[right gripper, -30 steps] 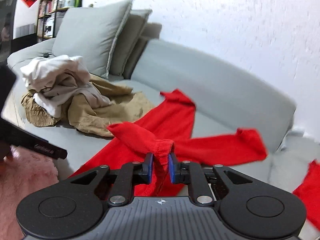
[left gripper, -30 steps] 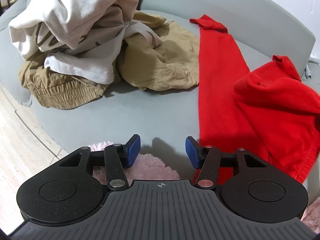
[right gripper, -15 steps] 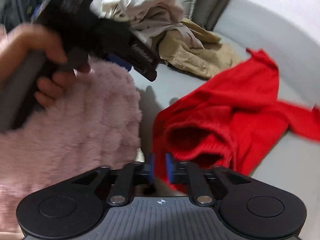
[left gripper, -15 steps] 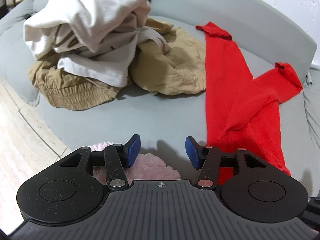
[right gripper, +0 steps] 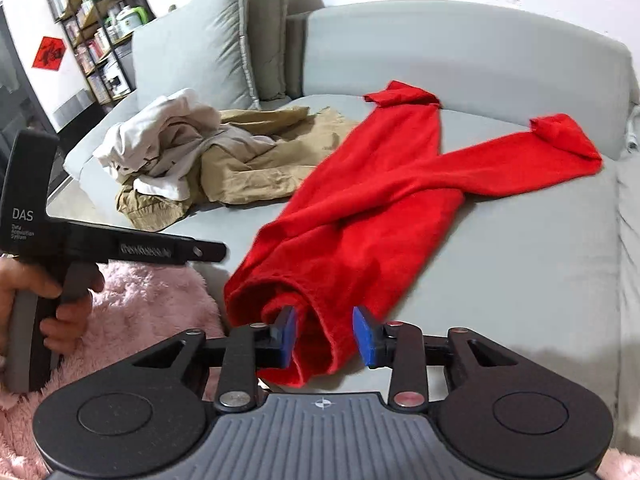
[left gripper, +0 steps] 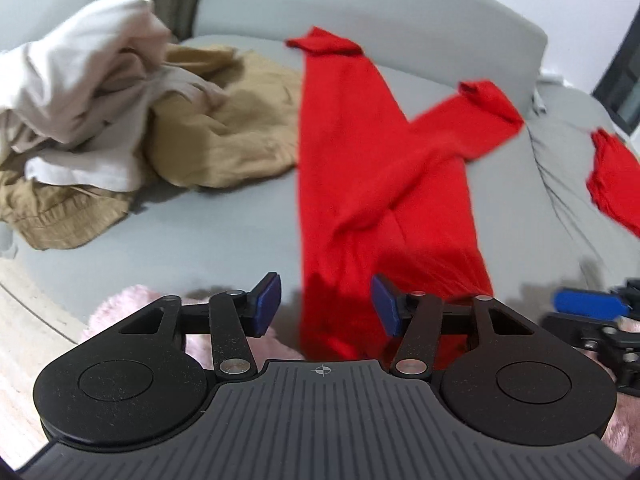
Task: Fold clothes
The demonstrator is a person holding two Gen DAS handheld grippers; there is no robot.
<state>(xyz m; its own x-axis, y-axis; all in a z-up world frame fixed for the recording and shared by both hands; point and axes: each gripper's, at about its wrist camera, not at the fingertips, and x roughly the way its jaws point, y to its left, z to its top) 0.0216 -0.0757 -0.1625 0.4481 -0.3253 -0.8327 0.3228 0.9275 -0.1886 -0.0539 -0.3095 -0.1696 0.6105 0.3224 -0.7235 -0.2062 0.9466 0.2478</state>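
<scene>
Lying lengthwise on the grey sofa seat [right gripper: 520,240], red trousers [right gripper: 372,208] stretch from the front edge toward the backrest, one leg crossed over the other so that the two cuffs point apart. Right gripper [right gripper: 325,336]: jaws parted, blue pads either side of the bunched waistband at the near end, not clamping it. Left gripper [left gripper: 326,308]: jaws spread wide above the near edge of the trousers, holding nothing. Left hand [right gripper: 52,300] grips the black handle of that tool over a pink fluffy fabric [right gripper: 152,308]. Left of the trousers, a heap of tan garments [right gripper: 260,164] with white garments [right gripper: 160,128] on top. A second red piece [left gripper: 612,176] lies at far right.
</scene>
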